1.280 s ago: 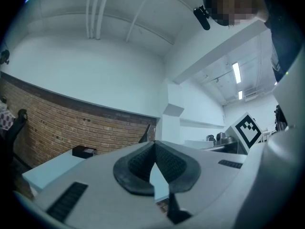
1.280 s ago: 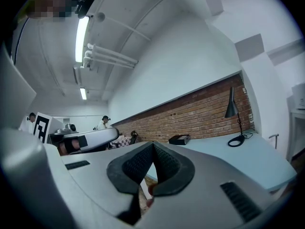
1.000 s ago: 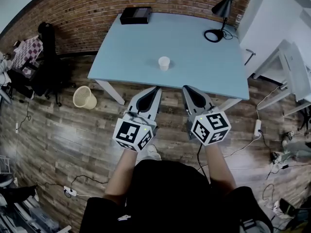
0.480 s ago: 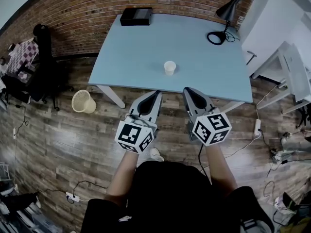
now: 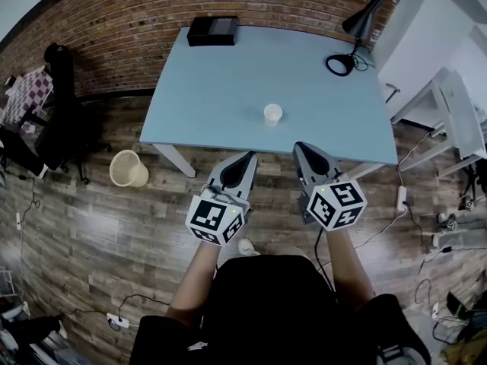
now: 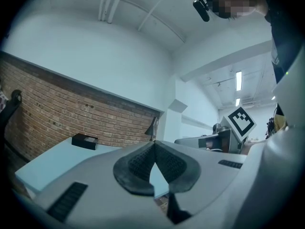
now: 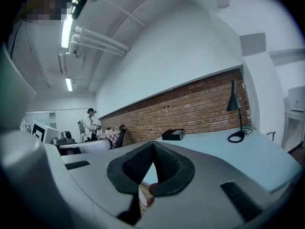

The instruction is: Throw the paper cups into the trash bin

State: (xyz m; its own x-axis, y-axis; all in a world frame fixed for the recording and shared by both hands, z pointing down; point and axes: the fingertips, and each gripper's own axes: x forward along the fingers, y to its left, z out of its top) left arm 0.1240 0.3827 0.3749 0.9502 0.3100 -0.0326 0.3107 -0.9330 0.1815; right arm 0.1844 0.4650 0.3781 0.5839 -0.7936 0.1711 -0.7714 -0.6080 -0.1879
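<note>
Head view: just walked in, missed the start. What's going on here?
A person holds a gripper in each hand; the left gripper and right gripper are both shut and empty, short of the table. One paper cup stands upright on it, untouched. The trash bin sits on the floor beside the table.

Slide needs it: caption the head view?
Left gripper and right gripper, both shut and empty, face a blue table with one paper cup; trash bin on floor.

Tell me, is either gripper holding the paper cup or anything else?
Nothing is held. The left gripper and right gripper both have their jaws shut on nothing, and the paper cup stands untouched on the blue table.
</note>
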